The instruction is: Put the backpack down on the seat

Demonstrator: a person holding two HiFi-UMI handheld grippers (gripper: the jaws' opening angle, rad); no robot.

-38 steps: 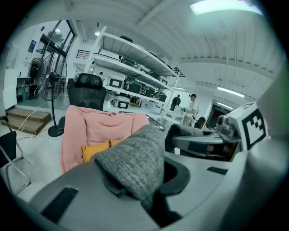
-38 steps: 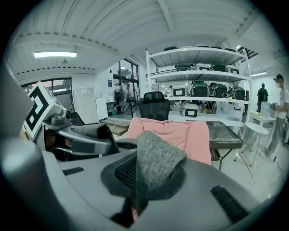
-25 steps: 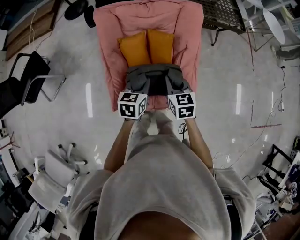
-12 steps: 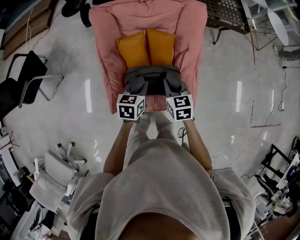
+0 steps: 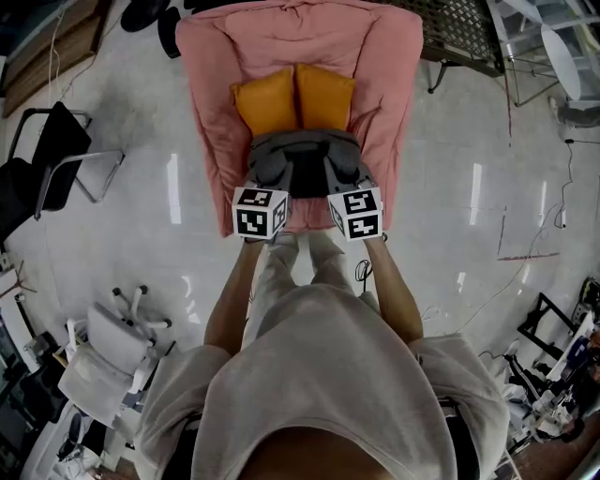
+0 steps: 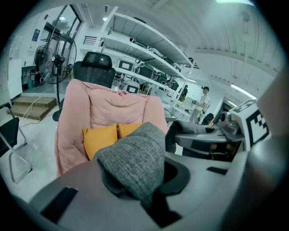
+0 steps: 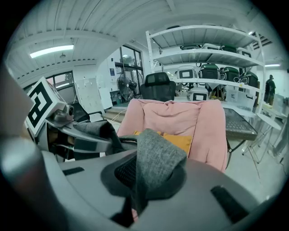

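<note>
A grey backpack (image 5: 305, 164) hangs between my two grippers over the front of the pink-covered seat (image 5: 217, 141), just below two orange cushions (image 5: 295, 97). My left gripper (image 5: 271, 190) is shut on one grey shoulder strap (image 6: 135, 160), which loops up out of its jaws. My right gripper (image 5: 345, 190) is shut on the other grey strap (image 7: 153, 162). Each gripper view shows the pink seat (image 6: 115, 113) (image 7: 198, 119) straight ahead with the orange cushions (image 6: 106, 137) (image 7: 180, 142) on it. Whether the backpack's bottom touches the seat is hidden.
A black chair (image 5: 52, 155) stands at the left on the shiny floor. A white swivel chair (image 5: 108, 352) lies at lower left. A black mesh table (image 5: 450, 28) stands right of the seat. Cables (image 5: 525, 253) trail on the floor at right. Shelves with equipment (image 7: 212, 67) stand behind the seat.
Both grippers and the backpack have moved a little forward toward the seat; the view has shifted slightly nearer to the armchair. Both grips stay the same.
</note>
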